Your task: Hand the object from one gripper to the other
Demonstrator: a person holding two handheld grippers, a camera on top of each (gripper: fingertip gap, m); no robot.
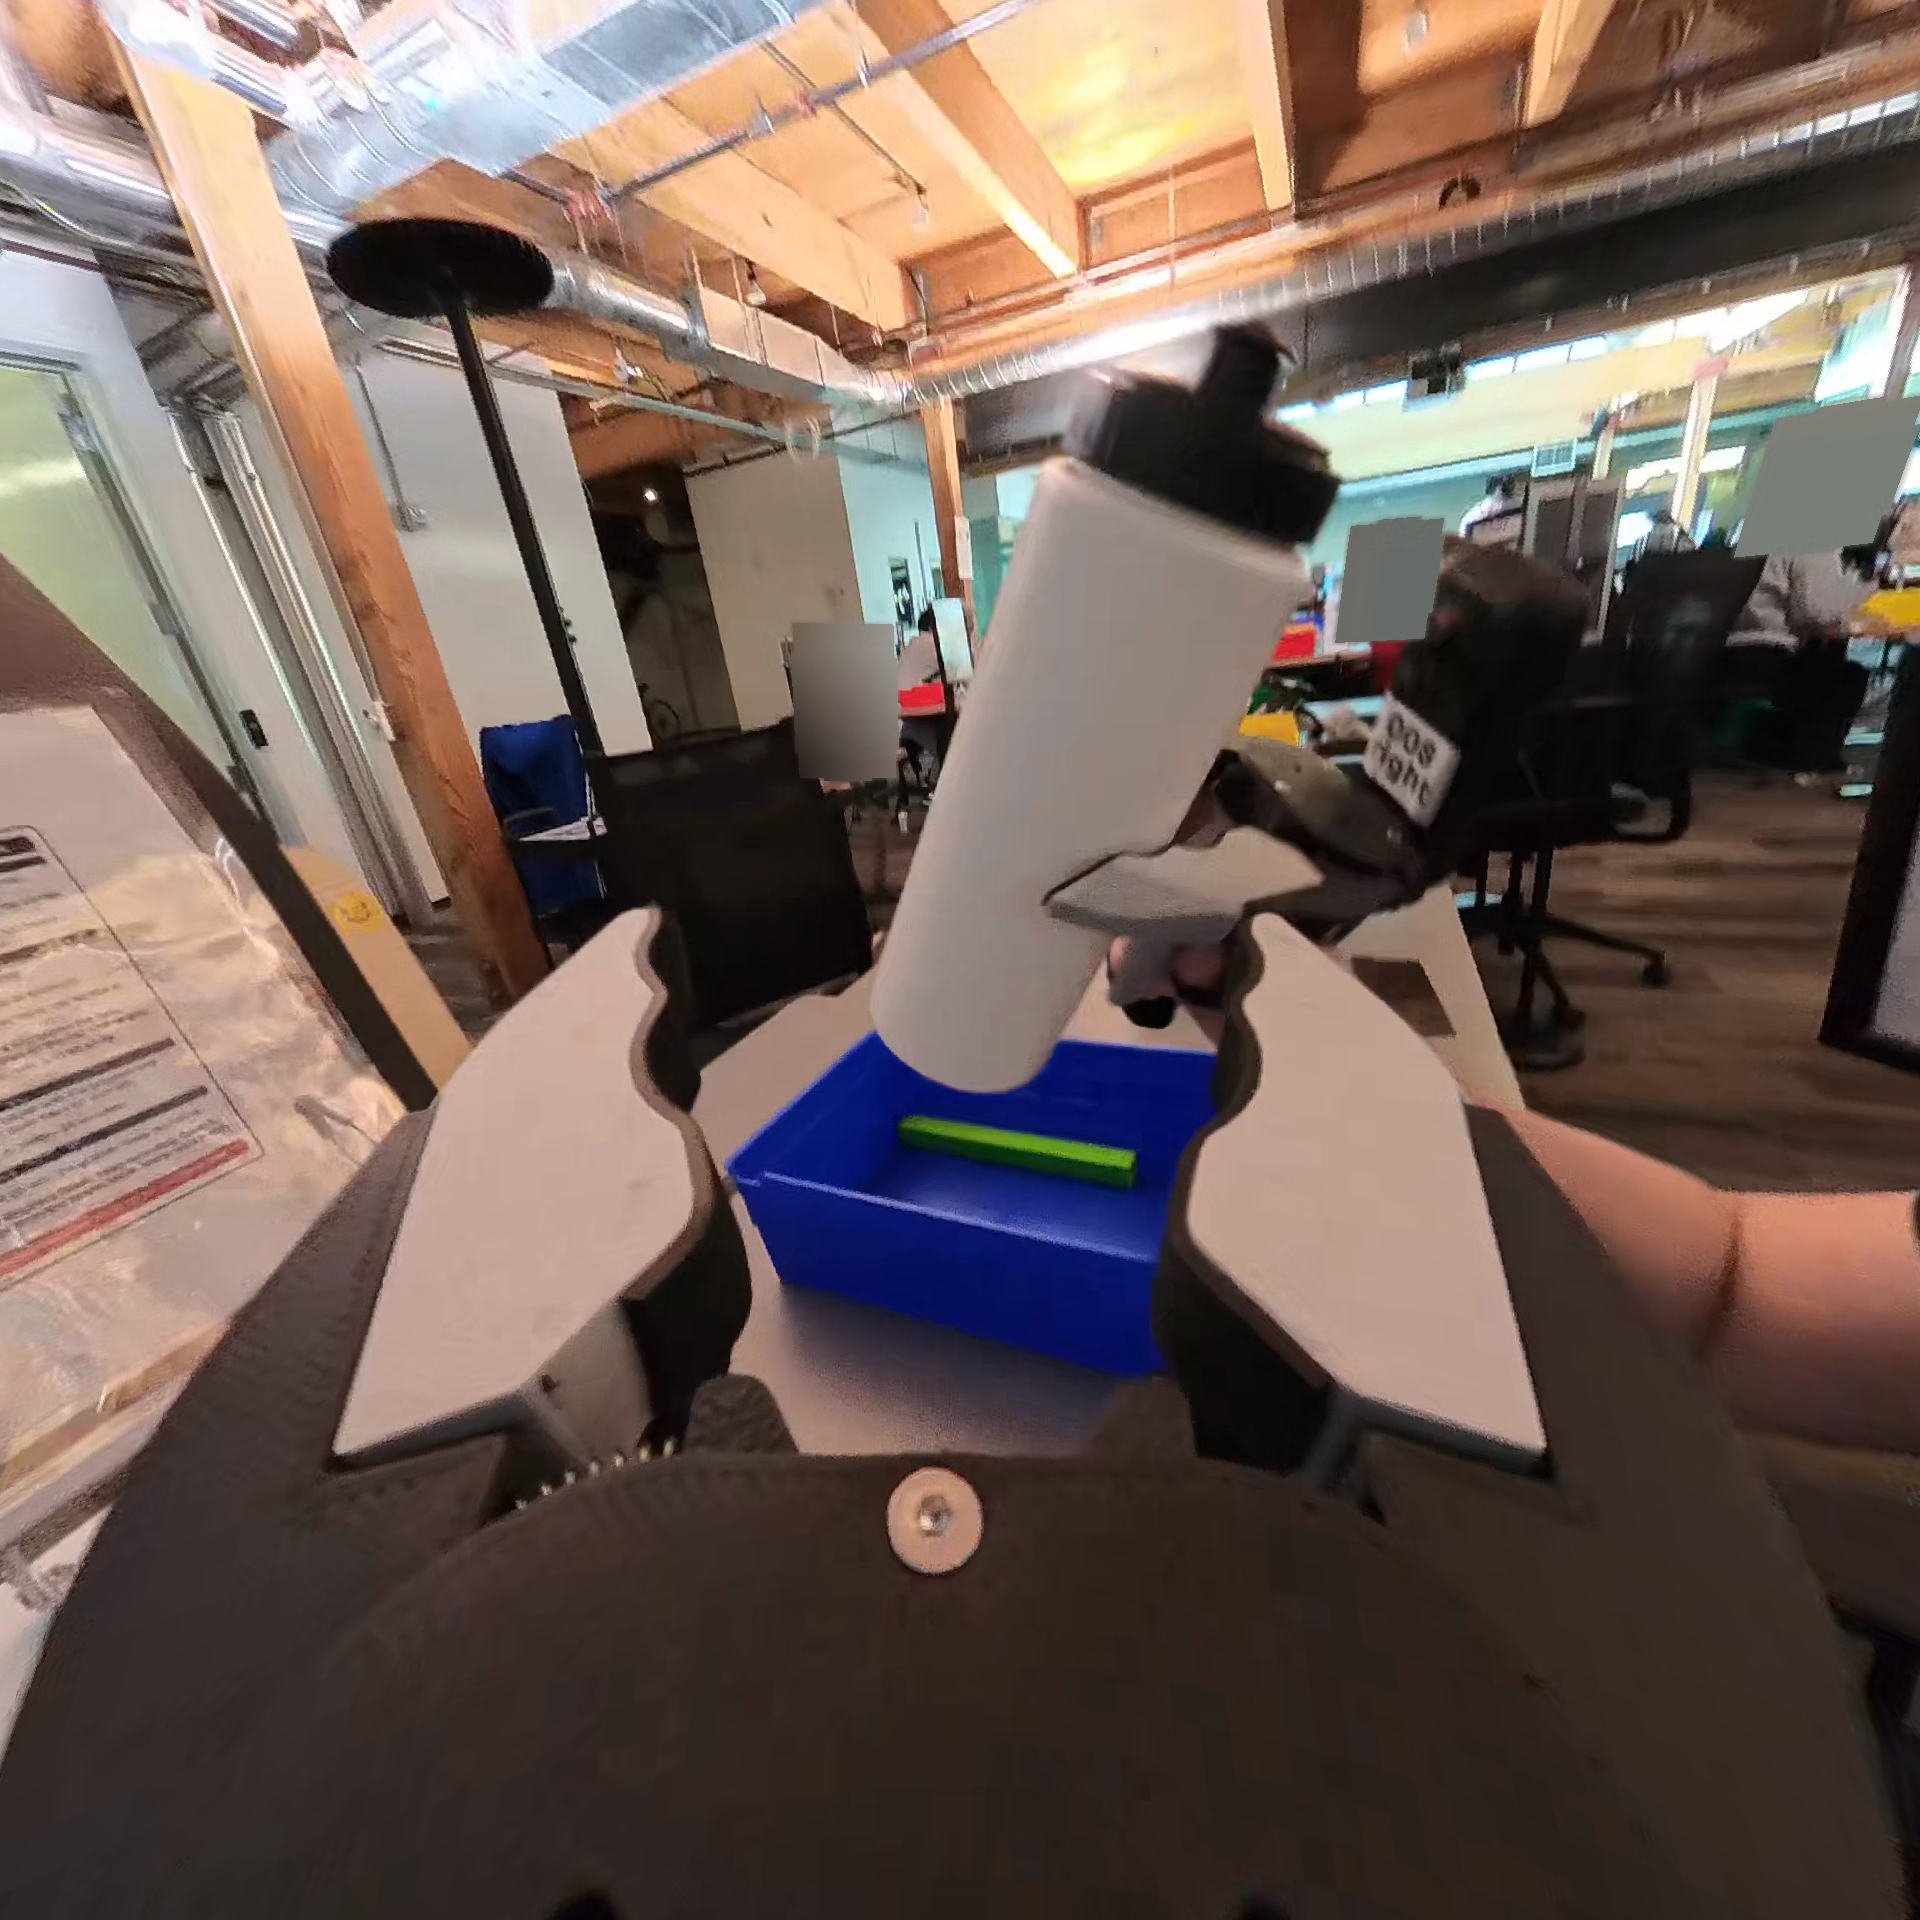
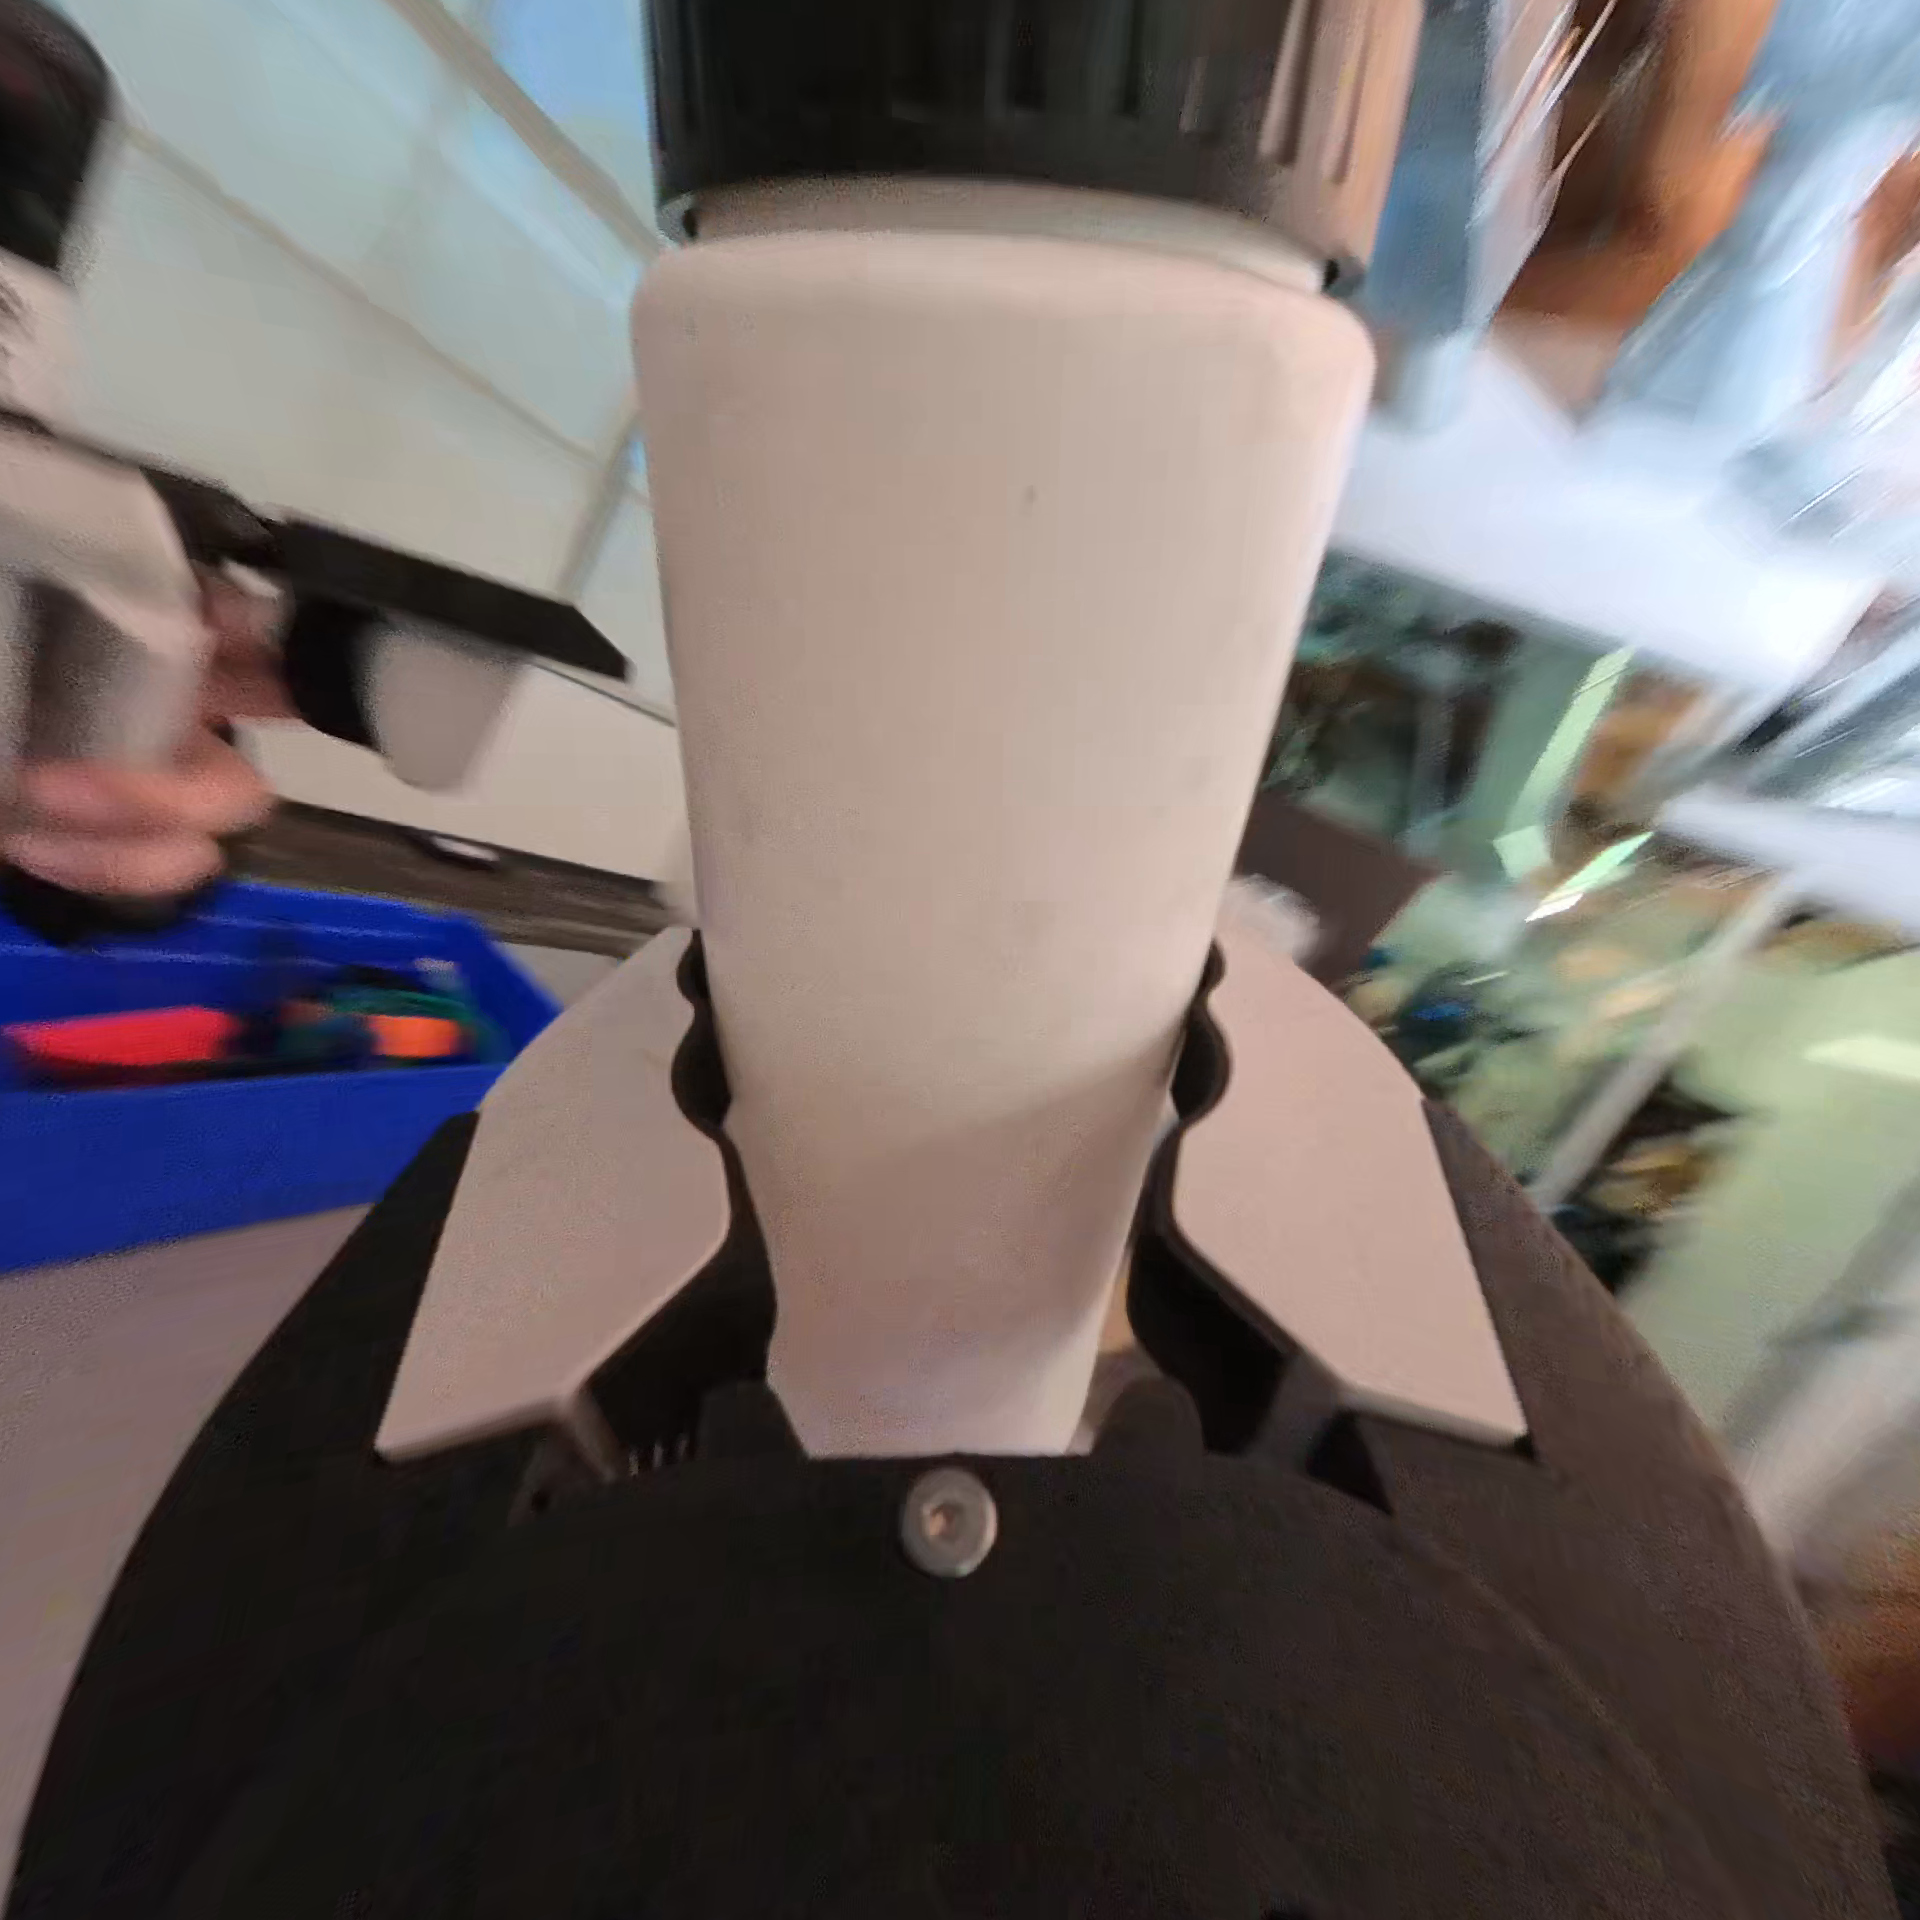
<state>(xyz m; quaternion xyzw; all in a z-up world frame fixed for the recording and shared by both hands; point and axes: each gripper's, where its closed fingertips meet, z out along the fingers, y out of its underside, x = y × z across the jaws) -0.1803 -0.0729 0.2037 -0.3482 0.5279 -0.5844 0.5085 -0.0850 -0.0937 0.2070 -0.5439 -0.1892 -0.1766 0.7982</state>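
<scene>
A white bottle (image 1: 1091,748) with a black cap is tilted in the air, cap up and to the right, with its base over a blue bin (image 1: 935,1278). My right gripper (image 1: 1143,894) holds its lower part from the right. In the right wrist view my right gripper (image 2: 951,951) is shut on the bottle (image 2: 977,623), both fingers pressed on its sides. My left gripper (image 1: 954,935) is open and empty, its fingertips just short of the bottle's base. It also shows blurred at the left of the right wrist view (image 2: 416,644).
The blue bin on the grey table (image 1: 935,1392) holds a green stick (image 1: 1018,1148). A second blue bin (image 2: 208,1143) with colourful items stands at the left. A hand (image 2: 114,821) and a forearm (image 1: 1766,1320) show. Office chairs (image 1: 1621,727), a wooden post (image 1: 312,499) and a black floor lamp (image 1: 447,270) stand behind.
</scene>
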